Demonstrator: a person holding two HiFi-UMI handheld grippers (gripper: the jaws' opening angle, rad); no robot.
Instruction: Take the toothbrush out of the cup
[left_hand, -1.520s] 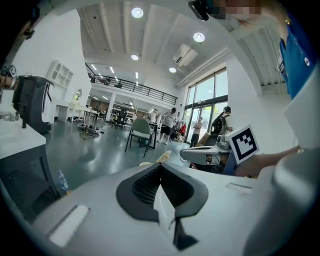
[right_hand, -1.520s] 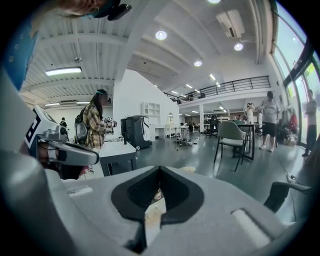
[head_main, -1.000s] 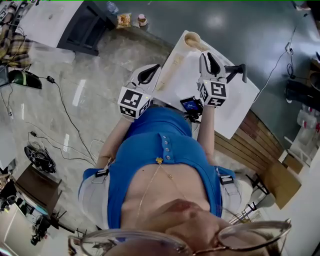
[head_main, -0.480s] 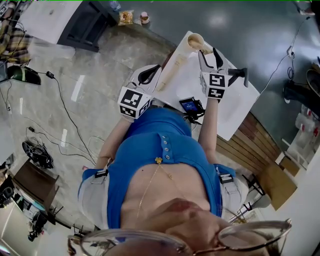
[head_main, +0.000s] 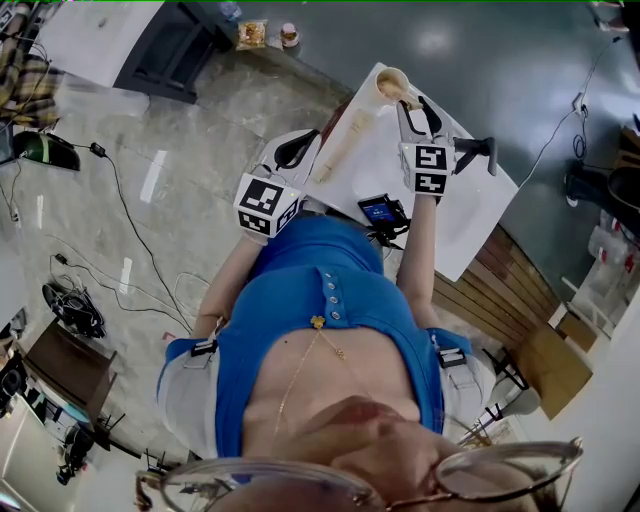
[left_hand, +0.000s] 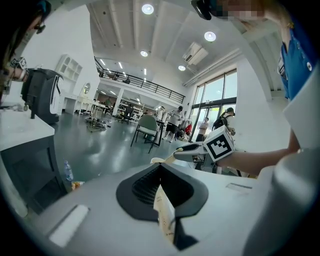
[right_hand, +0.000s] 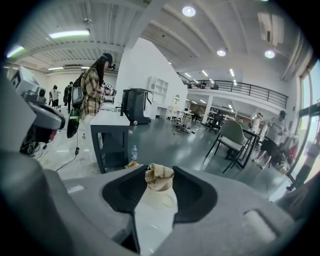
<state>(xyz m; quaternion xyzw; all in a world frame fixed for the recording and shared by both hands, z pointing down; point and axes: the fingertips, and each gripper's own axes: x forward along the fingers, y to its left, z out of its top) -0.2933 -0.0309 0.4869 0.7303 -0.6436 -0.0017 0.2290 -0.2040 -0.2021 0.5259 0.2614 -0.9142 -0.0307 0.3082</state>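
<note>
A beige cup (head_main: 388, 83) stands at the far corner of the white table (head_main: 470, 200). A cream toothbrush handle (left_hand: 176, 153) leans out of it toward my right gripper (head_main: 413, 103). In the right gripper view the cup (right_hand: 159, 192) sits just ahead of the jaw tips of that gripper (right_hand: 159, 169). Its jaws have just been closing, still stand open, and no pad presses on the cup. My left gripper (head_main: 300, 150) rests at the table's left edge, shut (left_hand: 161, 167). A cream printed strip shows in its slit; I cannot tell what it is.
A small black device (head_main: 380, 210) and a black handle (head_main: 475, 150) lie on the table by the right arm. Below the table's far edge is dark glossy floor. A dark cabinet (right_hand: 112, 145) with a bottle beside it, chairs (right_hand: 232, 140) and people stand further off.
My right gripper has moved toward the cup and rolled, and its tips now sit right at the cup. The left gripper has stayed in place.
</note>
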